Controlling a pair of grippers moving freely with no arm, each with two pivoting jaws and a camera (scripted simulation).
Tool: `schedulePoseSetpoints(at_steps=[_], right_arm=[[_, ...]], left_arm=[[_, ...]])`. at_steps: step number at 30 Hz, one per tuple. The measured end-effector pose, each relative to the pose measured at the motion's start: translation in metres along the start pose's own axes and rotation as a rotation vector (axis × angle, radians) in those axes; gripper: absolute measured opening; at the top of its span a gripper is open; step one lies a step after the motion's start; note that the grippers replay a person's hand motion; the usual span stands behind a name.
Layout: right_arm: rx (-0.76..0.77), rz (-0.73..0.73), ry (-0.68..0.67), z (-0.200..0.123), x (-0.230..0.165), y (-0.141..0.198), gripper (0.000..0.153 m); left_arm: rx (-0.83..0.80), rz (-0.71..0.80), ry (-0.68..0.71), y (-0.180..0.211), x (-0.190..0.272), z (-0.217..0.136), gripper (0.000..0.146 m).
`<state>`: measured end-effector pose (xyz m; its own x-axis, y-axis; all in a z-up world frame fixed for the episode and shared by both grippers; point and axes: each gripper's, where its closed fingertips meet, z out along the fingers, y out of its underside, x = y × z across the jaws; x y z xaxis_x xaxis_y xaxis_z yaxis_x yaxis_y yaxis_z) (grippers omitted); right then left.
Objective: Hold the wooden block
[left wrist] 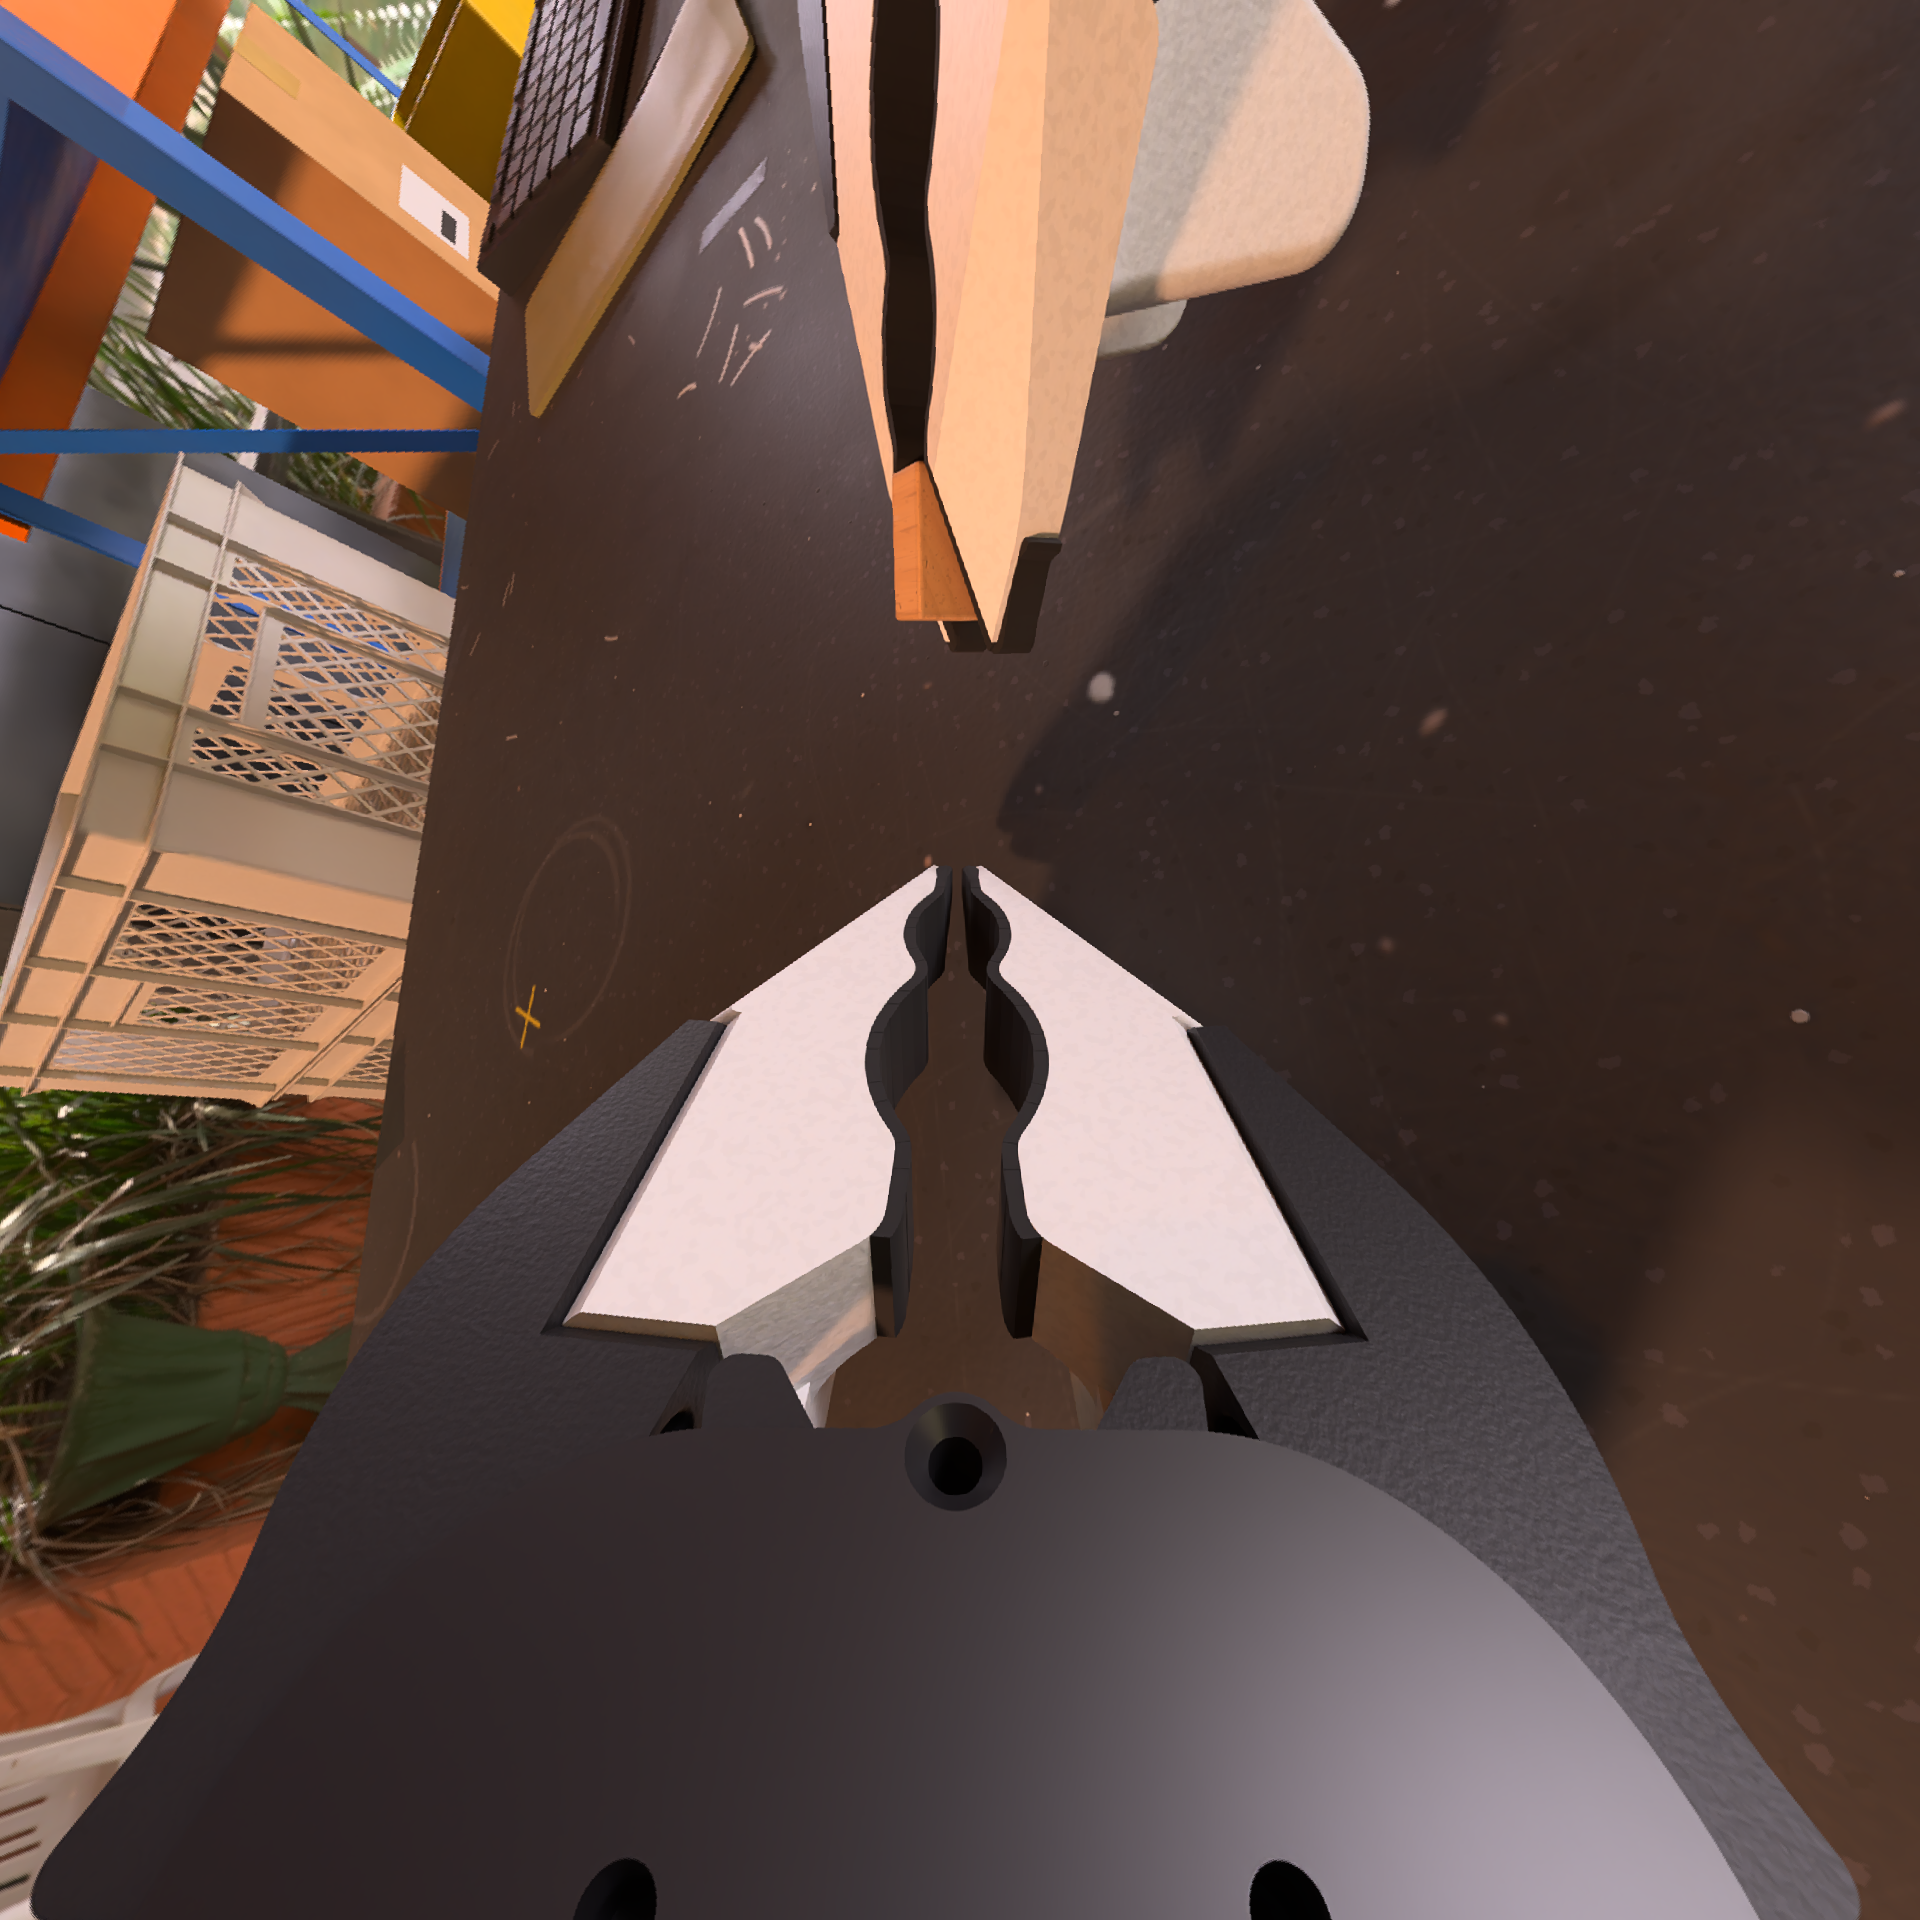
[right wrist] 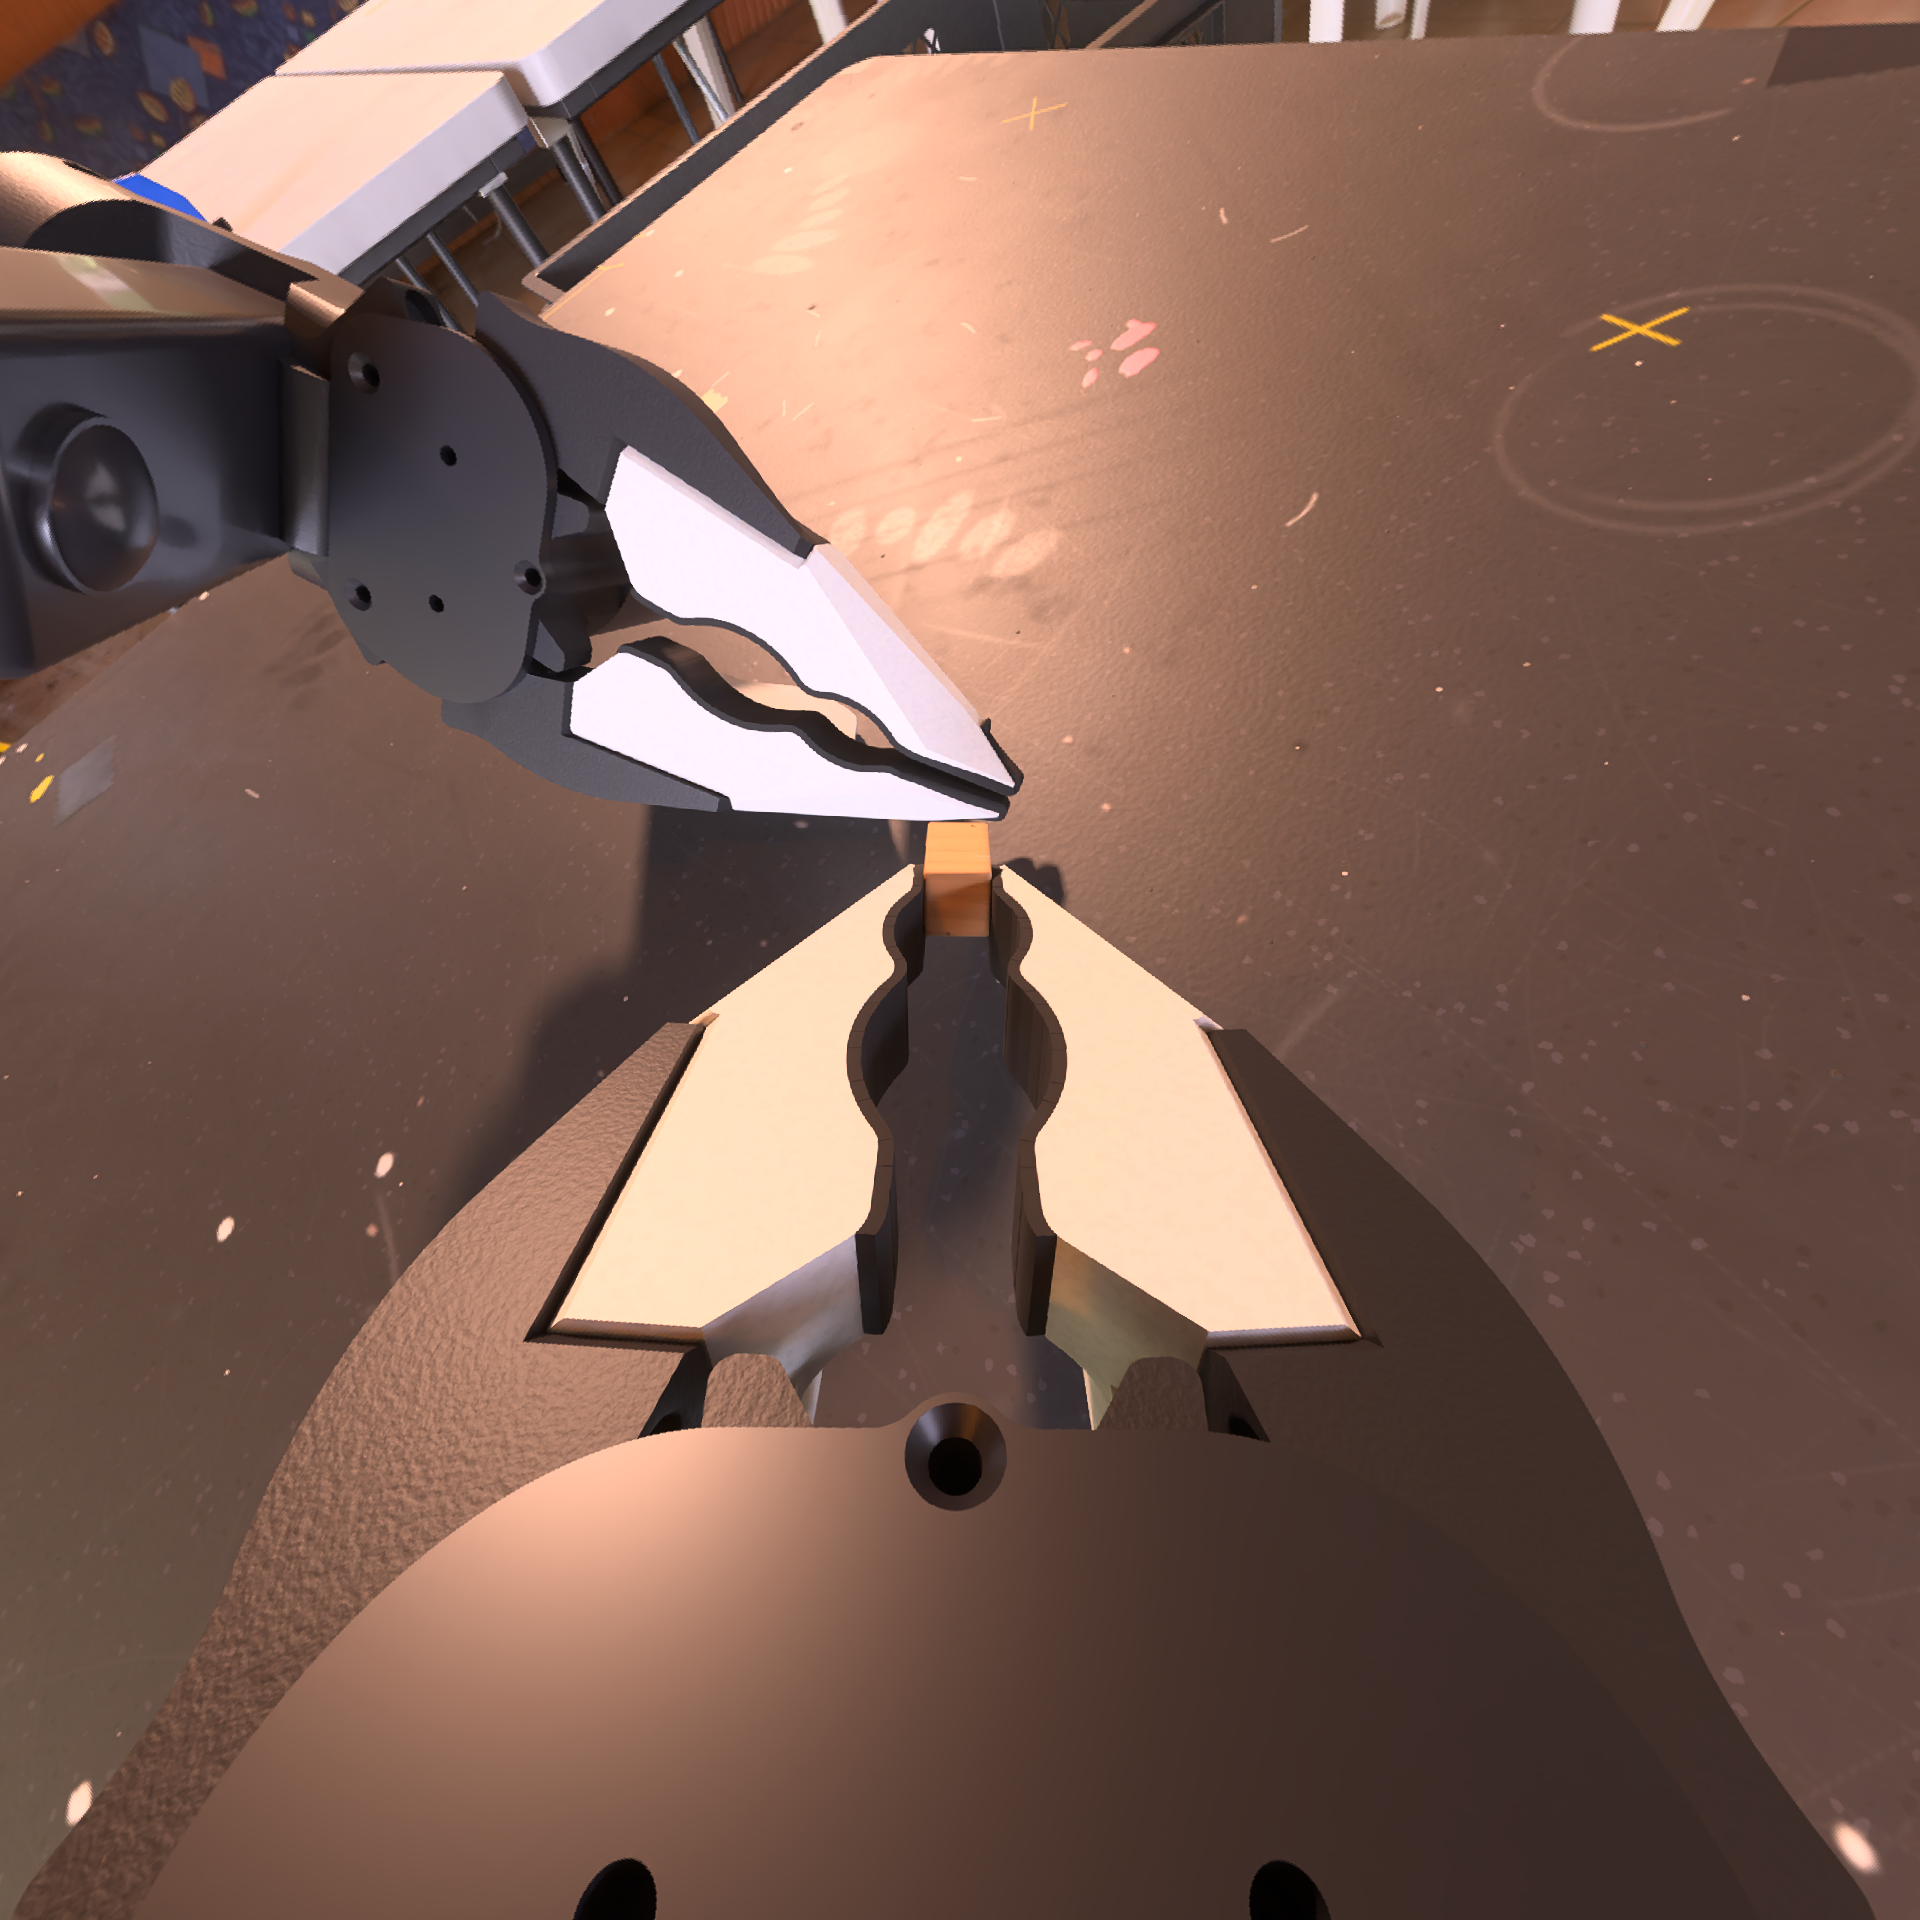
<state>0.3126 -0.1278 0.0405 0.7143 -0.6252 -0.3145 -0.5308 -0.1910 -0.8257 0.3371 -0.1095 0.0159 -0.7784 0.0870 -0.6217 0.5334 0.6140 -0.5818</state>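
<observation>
A small wooden block [right wrist: 958, 891] sits between the tips of my right gripper [right wrist: 958, 883], which is shut on it above the dark table. The same block [left wrist: 928, 556] shows in the left wrist view, pinched at the tip of the right gripper [left wrist: 961, 613] that comes down from the top. My left gripper [left wrist: 957, 875] is shut and empty, its tips a short way from the block. In the right wrist view the left gripper [right wrist: 1003, 795] comes in from the left, its shut tips just above and behind the block.
The dark table [right wrist: 1455, 727] carries chalk circles and a yellow cross [right wrist: 1640, 330]. A beige mesh crate [left wrist: 239, 790], blue-and-orange shelving [left wrist: 239, 260] with cardboard boxes and plants stand beyond the table edge. White tables [right wrist: 416, 114] stand farther off.
</observation>
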Motion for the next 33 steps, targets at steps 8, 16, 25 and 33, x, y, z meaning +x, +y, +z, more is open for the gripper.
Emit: schedulePoseSetpoints(at_steps=[8, 16, 25, 33], right_arm=[[-0.032, 0.004, 0.008, 0.003, 0.004, 0.003, 0.01], [-0.046, 0.082, -0.036, 0.004, 0.006, 0.005, 0.01], [-0.026, 0.222, -0.123, 0.001, 0.01, 0.002, 0.01], [-0.038, 0.263, -0.153, 0.001, 0.011, 0.004, 0.01]], left_arm=[[-0.013, 0.005, -0.003, 0.001, 0.0, 0.0, 0.002], [-0.018, 0.014, -0.002, 0.001, 0.001, 0.001, 0.001], [-0.011, -0.017, 0.024, -0.003, 0.002, 0.003, 0.001], [-0.015, -0.022, 0.026, -0.003, 0.002, 0.005, 0.001]])
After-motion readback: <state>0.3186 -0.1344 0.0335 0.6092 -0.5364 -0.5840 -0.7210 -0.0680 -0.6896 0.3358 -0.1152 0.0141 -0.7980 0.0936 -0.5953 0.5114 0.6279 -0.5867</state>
